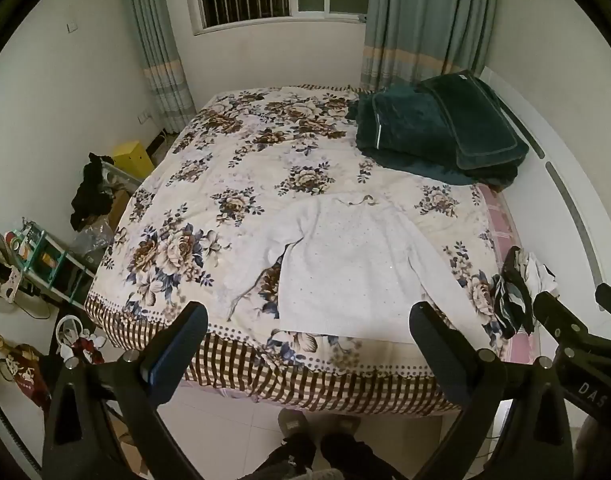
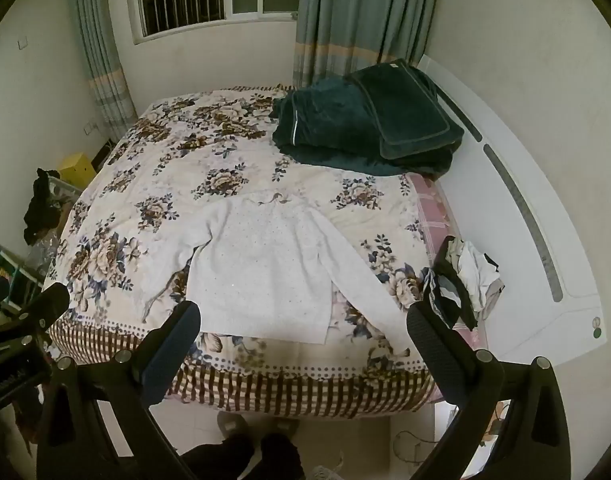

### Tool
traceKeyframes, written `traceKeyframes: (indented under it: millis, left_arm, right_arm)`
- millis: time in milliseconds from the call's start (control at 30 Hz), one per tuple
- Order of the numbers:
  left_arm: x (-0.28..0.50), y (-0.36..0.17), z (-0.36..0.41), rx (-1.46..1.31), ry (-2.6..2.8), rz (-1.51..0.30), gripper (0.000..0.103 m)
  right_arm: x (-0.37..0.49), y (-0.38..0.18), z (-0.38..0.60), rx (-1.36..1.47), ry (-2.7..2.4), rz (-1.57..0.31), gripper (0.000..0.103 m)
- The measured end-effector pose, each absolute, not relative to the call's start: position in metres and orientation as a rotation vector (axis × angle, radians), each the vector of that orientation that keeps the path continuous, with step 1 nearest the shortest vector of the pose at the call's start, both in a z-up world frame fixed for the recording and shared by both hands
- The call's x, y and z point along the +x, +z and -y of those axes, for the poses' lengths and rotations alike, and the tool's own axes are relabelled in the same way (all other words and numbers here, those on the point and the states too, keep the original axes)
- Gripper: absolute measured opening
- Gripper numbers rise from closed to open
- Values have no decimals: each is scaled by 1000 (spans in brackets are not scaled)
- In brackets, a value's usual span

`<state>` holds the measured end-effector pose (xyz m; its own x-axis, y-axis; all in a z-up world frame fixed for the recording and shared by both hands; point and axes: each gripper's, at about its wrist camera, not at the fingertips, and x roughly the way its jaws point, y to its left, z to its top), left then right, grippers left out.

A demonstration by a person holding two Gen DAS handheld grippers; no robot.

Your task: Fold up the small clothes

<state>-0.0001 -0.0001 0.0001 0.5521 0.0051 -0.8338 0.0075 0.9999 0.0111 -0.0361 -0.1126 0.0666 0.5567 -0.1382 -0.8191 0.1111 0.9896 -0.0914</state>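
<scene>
A white sweater [image 1: 345, 268] lies flat on the flowered bedspread [image 1: 233, 168], with the collar pointing to the far side and the hem near the front edge of the bed. The left gripper [image 1: 309, 330] hangs above this front edge, its jaws spread wide and holding nothing; the hem of the sweater is seen between the two fingers, a little beyond the tips. The right gripper [image 2: 303, 326] is also spread and empty, in a similar place, with the sweater [image 2: 261, 268] in front of it and slightly to the left. One sleeve reaches down to the right corner of the bed. A small heap of clothes [image 2: 461, 276] lies at the right edge, just beside this sleeve. The folded green blankets [image 2: 365, 124] sit at the far right corner, well apart from the sweater. The left part of the bedspread is bare.
</scene>
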Motion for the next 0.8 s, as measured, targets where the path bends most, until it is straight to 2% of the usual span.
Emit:
traceKeyframes:
  millis: [800]
  left_arm:
    - [0,4,0,8,-6,-979,103]
  right_arm:
    - [-36,67,112,-40,-152,-963,103]
